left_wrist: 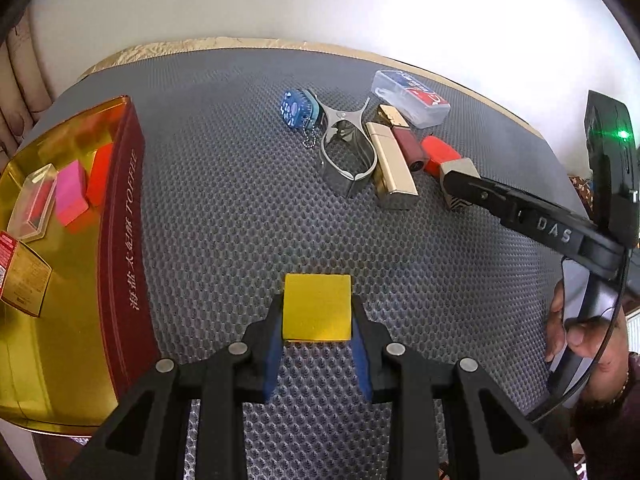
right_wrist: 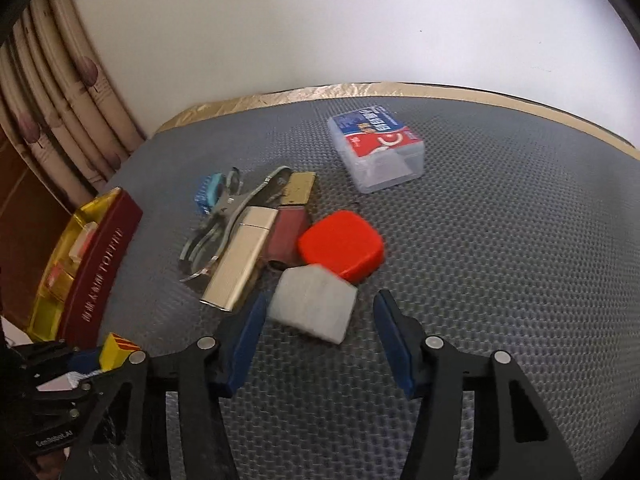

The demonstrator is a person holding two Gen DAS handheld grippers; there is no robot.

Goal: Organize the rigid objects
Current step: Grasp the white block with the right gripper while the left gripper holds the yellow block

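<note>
My left gripper (left_wrist: 317, 316) is shut on a yellow block (left_wrist: 317, 307) and holds it above the grey mat, right of the gold-lined toffee tin (left_wrist: 120, 216). The block and left gripper also show in the right wrist view (right_wrist: 118, 351). My right gripper (right_wrist: 320, 312) is open around a grey-white block (right_wrist: 314, 304) on the mat, its fingers apart from the block's sides. A red rounded box (right_wrist: 341, 245), a gold lighter-like case (right_wrist: 240, 256), a dark red piece (right_wrist: 286, 234), a metal clip (right_wrist: 224, 216) and a blue keychain (right_wrist: 208, 194) lie clustered just beyond.
The tin holds a pink block (left_wrist: 70, 196), a clear case (left_wrist: 34, 204), a red block (left_wrist: 100, 172) and a gold box (left_wrist: 26, 284). A clear plastic card box (right_wrist: 376, 152) lies farther back. The grey mat (right_wrist: 500, 260) stretches to the right. A curtain (right_wrist: 52, 120) hangs at left.
</note>
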